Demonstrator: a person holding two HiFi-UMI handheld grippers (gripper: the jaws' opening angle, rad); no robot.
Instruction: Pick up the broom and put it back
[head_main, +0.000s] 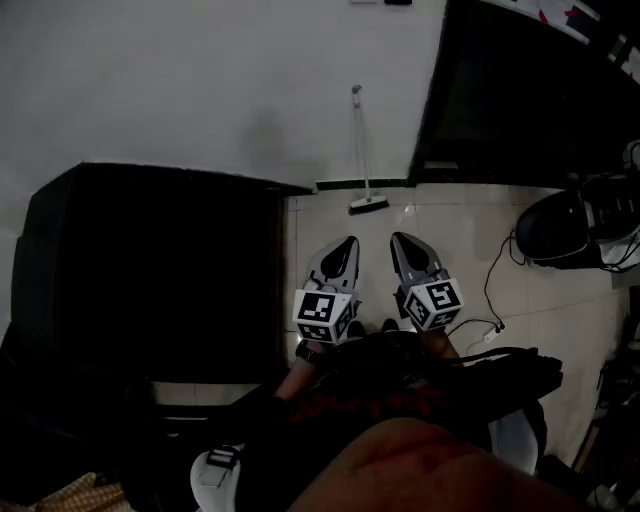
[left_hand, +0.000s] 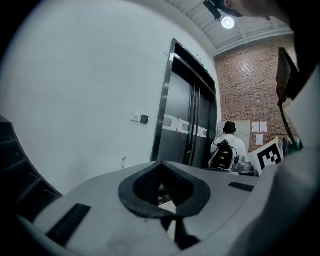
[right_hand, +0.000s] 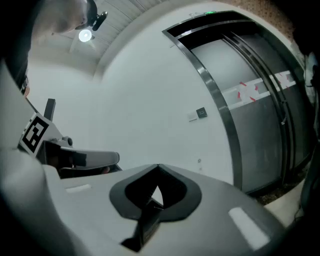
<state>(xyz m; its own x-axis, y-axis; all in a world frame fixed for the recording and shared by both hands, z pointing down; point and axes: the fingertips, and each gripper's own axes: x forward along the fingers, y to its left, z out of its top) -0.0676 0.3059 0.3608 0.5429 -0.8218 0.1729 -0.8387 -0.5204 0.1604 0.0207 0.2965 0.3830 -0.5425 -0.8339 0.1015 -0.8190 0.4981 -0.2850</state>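
Note:
The broom (head_main: 361, 150) leans upright against the white wall ahead, its dark brush head (head_main: 368, 204) on the tiled floor. My left gripper (head_main: 349, 242) and right gripper (head_main: 398, 240) are held side by side, pointing at the broom from a short way back. Both are shut and hold nothing. In the left gripper view the left gripper (left_hand: 161, 163) has its jaws closed to a point. The right gripper (right_hand: 158, 166) in its own view looks the same. A small speck on the wall, probably the broom's handle top (left_hand: 123, 160), shows above the left jaws.
A large black cabinet (head_main: 150, 270) stands close on the left. Dark lift doors (head_main: 520, 90) are at the right of the broom. A black rounded object (head_main: 555, 226) and a cable (head_main: 493, 290) lie on the floor at right. A person with a backpack (left_hand: 227, 147) stands far off.

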